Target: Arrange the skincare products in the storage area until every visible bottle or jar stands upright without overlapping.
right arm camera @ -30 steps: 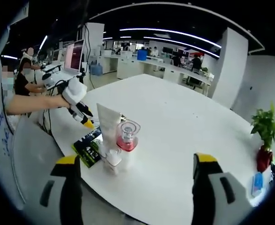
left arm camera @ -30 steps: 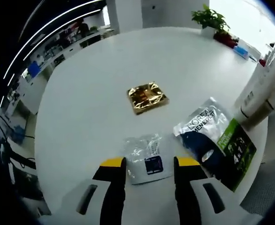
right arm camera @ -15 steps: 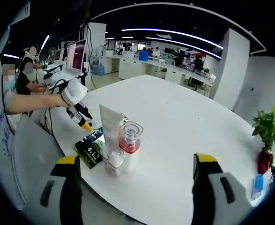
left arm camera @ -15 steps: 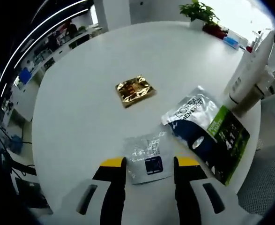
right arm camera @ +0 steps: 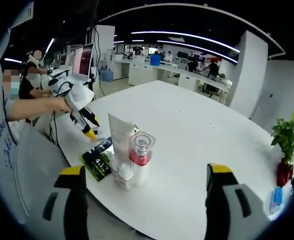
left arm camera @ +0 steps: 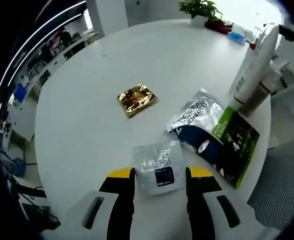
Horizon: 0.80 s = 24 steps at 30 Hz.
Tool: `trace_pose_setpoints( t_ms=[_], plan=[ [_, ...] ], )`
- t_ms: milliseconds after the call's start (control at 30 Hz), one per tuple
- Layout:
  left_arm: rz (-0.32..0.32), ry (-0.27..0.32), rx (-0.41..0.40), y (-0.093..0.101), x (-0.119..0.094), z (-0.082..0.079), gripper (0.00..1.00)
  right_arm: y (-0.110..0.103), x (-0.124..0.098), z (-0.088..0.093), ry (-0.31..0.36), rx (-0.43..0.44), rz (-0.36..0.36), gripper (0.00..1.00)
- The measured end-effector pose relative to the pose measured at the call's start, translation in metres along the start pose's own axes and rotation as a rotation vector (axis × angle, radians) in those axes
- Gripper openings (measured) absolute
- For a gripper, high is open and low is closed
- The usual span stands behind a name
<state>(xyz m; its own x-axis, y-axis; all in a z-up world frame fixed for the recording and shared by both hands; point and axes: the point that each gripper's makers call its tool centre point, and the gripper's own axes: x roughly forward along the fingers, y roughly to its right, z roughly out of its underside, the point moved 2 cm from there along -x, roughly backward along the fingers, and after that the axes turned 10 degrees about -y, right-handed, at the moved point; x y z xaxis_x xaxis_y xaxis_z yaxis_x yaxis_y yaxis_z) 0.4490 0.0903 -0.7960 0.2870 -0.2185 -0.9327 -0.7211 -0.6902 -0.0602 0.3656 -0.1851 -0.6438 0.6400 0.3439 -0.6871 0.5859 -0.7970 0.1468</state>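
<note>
On the surface, a small sachet lies flat just ahead of the left gripper, between its jaws. To its right lies a large pouch; beyond the sachet, apart, a foil packet. Past the pouch a tube stands upright. In the right gripper view the tube, a bottle and a jar stand clustered near the edge.

The left gripper has two black jaws capped with yellow tips, rising from a pale grey body with dark oval slots. The right gripper is built alike: black jaws, yellow tips, grey housing. A bare forearm reaches out.
</note>
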Motion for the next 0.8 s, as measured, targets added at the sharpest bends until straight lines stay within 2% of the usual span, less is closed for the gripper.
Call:
trace_pose_setpoints(
  t_ms=[233, 600, 800],
  plan=[
    [0.009, -0.021, 0.076, 0.002, -0.005, 0.002, 0.37, -0.001, -0.003, 0.000, 0.008, 0.011, -0.004, 1.00],
    [0.061, -0.055, 0.231, 0.012, -0.012, 0.009, 0.37, -0.001, -0.007, 0.002, 0.010, 0.014, 0.005, 1.00],
    [0.104, -0.076, 0.315, 0.024, -0.014, 0.016, 0.37, -0.002, -0.008, 0.002, 0.011, 0.010, 0.009, 1.00]
  ],
)
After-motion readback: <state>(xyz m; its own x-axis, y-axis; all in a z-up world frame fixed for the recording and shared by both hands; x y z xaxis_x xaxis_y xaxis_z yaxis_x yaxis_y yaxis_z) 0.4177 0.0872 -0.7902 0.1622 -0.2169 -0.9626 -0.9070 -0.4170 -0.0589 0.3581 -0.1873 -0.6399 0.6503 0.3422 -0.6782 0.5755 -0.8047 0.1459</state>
